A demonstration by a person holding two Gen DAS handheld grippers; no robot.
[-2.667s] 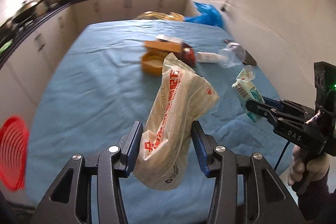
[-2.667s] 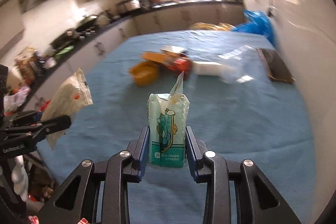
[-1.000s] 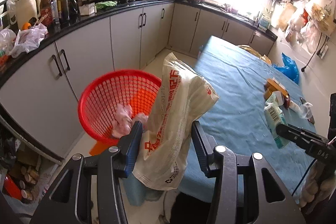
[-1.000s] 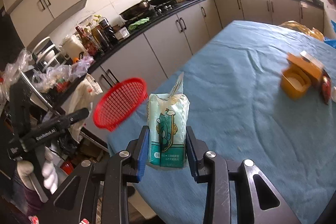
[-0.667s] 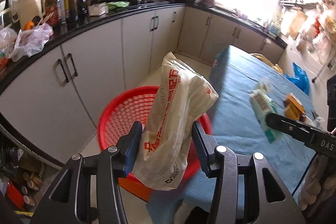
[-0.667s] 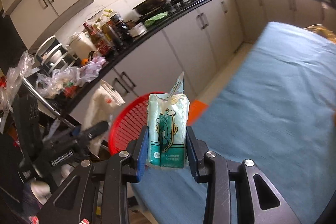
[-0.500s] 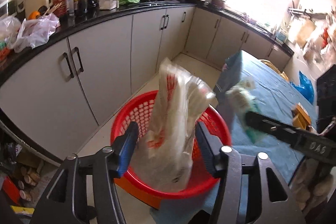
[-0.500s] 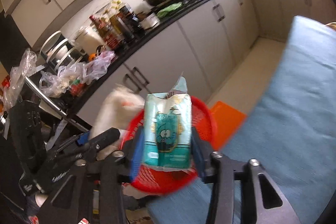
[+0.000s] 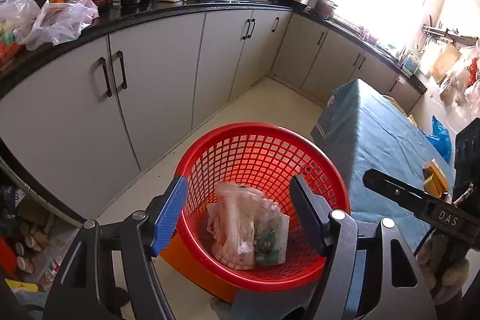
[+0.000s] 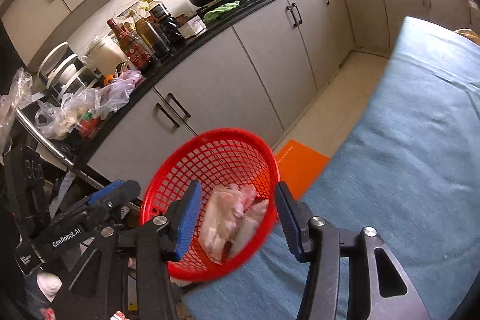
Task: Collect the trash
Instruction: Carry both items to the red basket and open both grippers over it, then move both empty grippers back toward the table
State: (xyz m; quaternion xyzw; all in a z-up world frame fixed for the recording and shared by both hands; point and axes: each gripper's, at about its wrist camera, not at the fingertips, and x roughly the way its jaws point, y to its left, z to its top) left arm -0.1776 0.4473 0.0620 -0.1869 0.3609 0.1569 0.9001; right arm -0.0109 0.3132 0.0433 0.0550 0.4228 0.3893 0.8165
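Both tongs hung over the red basket [image 9: 261, 158] with nothing between their pads: the left gripper [image 9: 238, 215] had its jaws spreading wider, and the right gripper [image 10: 237, 219] stood parted and empty as well. Directly below and ahead of both, on the basket's mesh floor, lay the crumpled plastic bag [image 9: 237, 227] with the green-and-white packet [image 9: 270, 236] pressed against its right side. Judging by their look, both were light, soft and crinkly; the bag would likely collapse under the pads, so a pinch on a bunched fold would hold better than one on its slick flat face, while the packet would probably take a grip across its narrow width. To the right of the grippers lay the blue-covered table [image 10: 420, 140], where an orange box [image 9: 433, 177] remained. Lettering on the right gripper read "DAS" in the left wrist view; "GenRobot.AI" showed on the left gripper in the right wrist view. Print on the trash was too small to read.
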